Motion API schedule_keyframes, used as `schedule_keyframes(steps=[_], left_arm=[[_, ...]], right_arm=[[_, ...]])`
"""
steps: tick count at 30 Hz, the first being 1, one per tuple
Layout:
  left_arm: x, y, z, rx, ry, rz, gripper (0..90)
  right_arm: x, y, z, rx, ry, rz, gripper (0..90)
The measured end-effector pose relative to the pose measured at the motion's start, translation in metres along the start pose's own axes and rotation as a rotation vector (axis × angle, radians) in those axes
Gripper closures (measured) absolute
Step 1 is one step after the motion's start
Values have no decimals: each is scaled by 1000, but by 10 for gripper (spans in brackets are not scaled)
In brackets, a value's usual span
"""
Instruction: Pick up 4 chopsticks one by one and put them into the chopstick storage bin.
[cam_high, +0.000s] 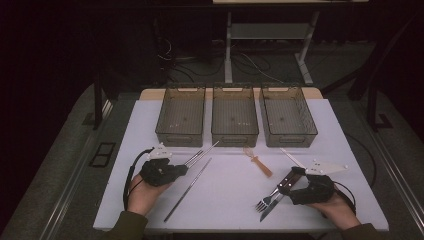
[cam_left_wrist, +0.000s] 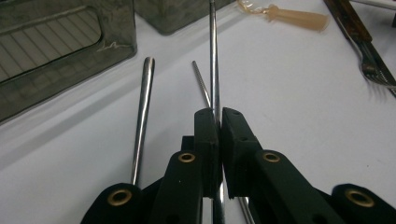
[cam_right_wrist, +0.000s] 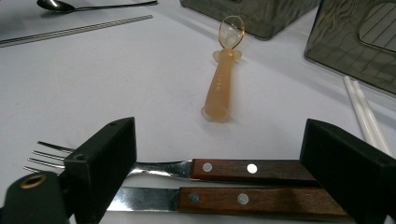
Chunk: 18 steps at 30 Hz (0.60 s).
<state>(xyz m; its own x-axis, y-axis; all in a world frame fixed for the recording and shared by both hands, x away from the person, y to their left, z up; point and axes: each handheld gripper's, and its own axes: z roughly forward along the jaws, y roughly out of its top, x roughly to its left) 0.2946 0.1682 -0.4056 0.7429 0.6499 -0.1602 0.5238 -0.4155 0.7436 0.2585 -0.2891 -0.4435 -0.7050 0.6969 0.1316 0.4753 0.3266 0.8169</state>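
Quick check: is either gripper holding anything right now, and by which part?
The left gripper is shut on a metal chopstick, partway along its shaft. The right gripper holds nothing; its open jaws straddle the fork and knife handles.

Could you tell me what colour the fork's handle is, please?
Dark brown wood with silver rivets on the fork's handle, clearest in the right gripper view.

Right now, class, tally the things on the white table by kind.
Bins: 3
Metal chopsticks: 2
White chopsticks: 2
Metal spoon: 1
Orange spoon: 1
Fork: 1
Knife: 1
Total: 11
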Motion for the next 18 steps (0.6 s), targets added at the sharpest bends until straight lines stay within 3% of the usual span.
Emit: schedule_keyframes(steps=[18], left_arm=[[2, 27, 1, -70, -7, 9, 848]], right_arm=[[0, 0, 0, 2, 1, 3, 107]])
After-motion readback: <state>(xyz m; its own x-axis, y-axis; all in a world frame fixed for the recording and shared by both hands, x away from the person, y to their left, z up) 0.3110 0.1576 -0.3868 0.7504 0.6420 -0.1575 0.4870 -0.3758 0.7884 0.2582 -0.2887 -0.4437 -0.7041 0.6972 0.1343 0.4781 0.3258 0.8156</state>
